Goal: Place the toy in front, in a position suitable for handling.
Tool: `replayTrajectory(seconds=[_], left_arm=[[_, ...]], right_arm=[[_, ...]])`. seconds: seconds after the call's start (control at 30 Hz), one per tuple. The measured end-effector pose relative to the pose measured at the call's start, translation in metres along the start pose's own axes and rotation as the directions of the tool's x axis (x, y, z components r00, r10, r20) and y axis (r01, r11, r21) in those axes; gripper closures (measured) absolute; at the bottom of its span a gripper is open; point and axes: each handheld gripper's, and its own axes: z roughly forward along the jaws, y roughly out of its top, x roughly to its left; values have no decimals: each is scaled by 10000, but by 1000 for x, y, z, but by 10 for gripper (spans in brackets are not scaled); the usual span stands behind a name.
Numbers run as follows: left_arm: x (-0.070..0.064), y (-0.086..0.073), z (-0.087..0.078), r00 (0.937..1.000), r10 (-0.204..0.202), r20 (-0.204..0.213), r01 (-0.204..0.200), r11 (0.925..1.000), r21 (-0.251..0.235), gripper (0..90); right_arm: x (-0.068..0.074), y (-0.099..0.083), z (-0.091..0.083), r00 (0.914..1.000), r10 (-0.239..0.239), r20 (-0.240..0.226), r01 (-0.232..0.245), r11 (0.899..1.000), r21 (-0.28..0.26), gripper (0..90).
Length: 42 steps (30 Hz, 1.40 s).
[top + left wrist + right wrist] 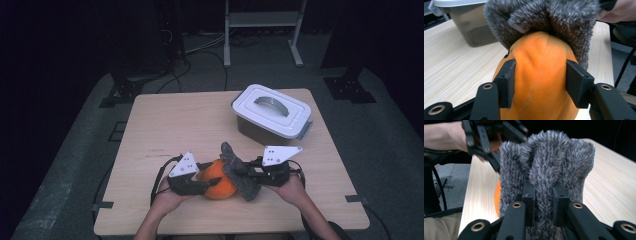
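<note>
A soft orange plush ball (219, 183) lies near the front of the wooden table (180, 120), with a grey furry cover (239, 172) draped against its right side. My left gripper (202, 181) is shut on the orange plush (540, 75), its jaws pressing into both sides. My right gripper (248, 172) is shut on a pinched fold of the grey fur (544, 177). In the right gripper view the left gripper (490, 145) sits just behind the fur, and a sliver of orange (497, 195) peeks out at the fur's left edge.
A grey storage box with a white lid and handle (272, 114) stands at the back right of the table; its wall (471, 27) is close behind the plush in the left gripper view. A metal stand (262, 30) and cables lie on the floor beyond.
</note>
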Motion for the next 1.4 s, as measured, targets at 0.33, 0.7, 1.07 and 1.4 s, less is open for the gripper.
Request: replayTrajectory(seconds=[0.33, 0.7, 1.07, 1.4], left_arm=[[2, 2, -4, 9989, -222, -410, 207, 9991, -378, 469], [6, -4, 2, 9988, -480, -89, 481, 9988, 15, 244], [0, -8, 13, 9984, -230, 515, 218, 9995, 225, 296], [-2, -13, 19, 10000, -52, 4, 52, 9994, 331, 407]], right_arm=[[1, 4, -2, 9998, -69, 165, 70, 9999, -78, 755], [-10, -15, 0, 9990, 322, 293, -340, 9975, 627, 754], [-24, -27, -8, 9925, 974, 738, -1036, 9910, 846, 754], [-8, -1, -17, 9987, 396, 332, -387, 9989, -280, 755]])
